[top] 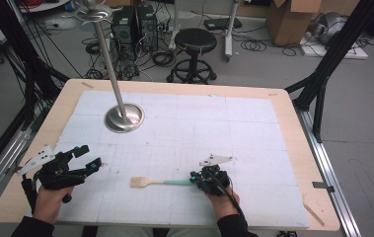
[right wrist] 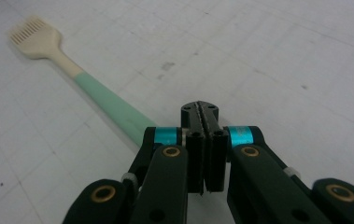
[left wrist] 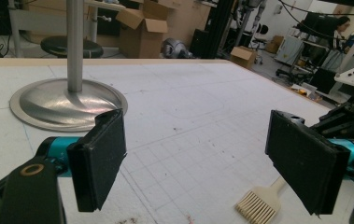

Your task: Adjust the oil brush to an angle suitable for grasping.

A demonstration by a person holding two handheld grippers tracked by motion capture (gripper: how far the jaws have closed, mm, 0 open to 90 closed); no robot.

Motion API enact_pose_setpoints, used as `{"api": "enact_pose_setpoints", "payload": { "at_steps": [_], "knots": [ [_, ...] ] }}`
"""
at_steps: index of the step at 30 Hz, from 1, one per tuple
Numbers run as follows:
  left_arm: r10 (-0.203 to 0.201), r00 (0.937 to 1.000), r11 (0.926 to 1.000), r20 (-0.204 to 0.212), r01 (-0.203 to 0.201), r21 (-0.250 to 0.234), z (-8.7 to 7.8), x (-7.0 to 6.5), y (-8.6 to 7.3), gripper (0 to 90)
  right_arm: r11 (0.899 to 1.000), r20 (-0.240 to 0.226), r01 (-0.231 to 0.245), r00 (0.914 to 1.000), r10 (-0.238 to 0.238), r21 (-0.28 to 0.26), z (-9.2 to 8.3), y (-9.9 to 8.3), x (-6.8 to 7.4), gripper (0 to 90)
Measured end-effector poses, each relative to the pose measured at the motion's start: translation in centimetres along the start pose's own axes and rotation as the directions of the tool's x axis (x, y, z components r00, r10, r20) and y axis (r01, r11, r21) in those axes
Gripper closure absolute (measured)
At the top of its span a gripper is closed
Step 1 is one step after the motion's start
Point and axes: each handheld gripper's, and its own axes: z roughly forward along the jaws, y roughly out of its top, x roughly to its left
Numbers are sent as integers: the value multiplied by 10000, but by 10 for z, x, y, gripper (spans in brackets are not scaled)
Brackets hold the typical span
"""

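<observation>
Brush (top: 161, 182): lower centre of the high view, flat on the white gridded mat (top: 253, 128); cream bristle head, slim mint-green handle, smooth plastic. Right gripper (top: 194, 178): jaws pressed together, seemingly empty, tips at the handle end beside it. Risk: shut jaws may nudge or spin the light brush rather than grip it. Left gripper (top: 87, 157): jaws wide, empty, lower left. Stand (top: 124, 117): polished steel dome base, upper left.

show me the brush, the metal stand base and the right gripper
brush (top: 151, 182): high view, on its green and cream handle
metal stand base (top: 124, 118): high view, on the round foot
right gripper (right wrist: 205, 114): right gripper view, at the shut jaw tips
</observation>
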Motion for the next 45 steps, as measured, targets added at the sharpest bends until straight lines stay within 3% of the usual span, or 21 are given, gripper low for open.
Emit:
{"api": "enact_pose_setpoints", "payload": {
  "at_steps": [2,5,8,13,24,32,36,39,40,42,43,44,45],
  "knots": [
    [-11,10000,10000,0,11,-11,0,0,0,207,9999,-48,151,9999,-151,6,3,2,3,895],
    [9,10000,10000,5,-9,-11,-1,0,0,207,10000,147,-27,9999,26,27,-2,2,-1,895],
    [3,10000,10000,15,-3,-10,-1,0,0,207,9997,594,-229,9980,226,42,-19,-3,-12,895],
    [10,10000,10000,-4,-10,5,0,0,0,207,9989,271,-186,9995,175,432,-28,-14,-12,895],
    [11,10000,10000,18,-11,20,1,0,0,207,9985,-160,255,9996,-248,486,-5,0,6,895],
    [15,10000,10000,41,-15,17,1,0,0,207,9994,-372,165,9992,-154,290,3,6,7,895],
    [27,10000,10000,56,-27,12,1,0,0,207,9990,179,-105,9998,113,-443,-23,2,-11,894],
    [13,10000,10000,48,-13,30,2,0,0,207,9947,510,-129,9985,181,-1016,-46,-4,-24,828],
    [13,10000,10000,48,-13,30,2,0,0,206,9947,510,-129,9985,181,-1016,-46,-4,-24,828],
    [24,10000,10000,29,-24,40,2,0,0,207,9879,913,-113,9955,257,-1544,-64,-10,-32,751],
    [50,10000,10000,50,-50,21,1,0,0,207,9795,1292,-142,9908,409,-2010,-81,-16,-38,626],
    [35,10000,10000,38,-35,-10,1,-1,0,207,9795,1292,-142,9908,409,-2010,-81,-16,-38,626],
    [77,10000,10000,53,-77,-30,1,-1,0,207,9635,1655,-309,9832,772,-2661,-96,-22,-42,500]
  ]
}}
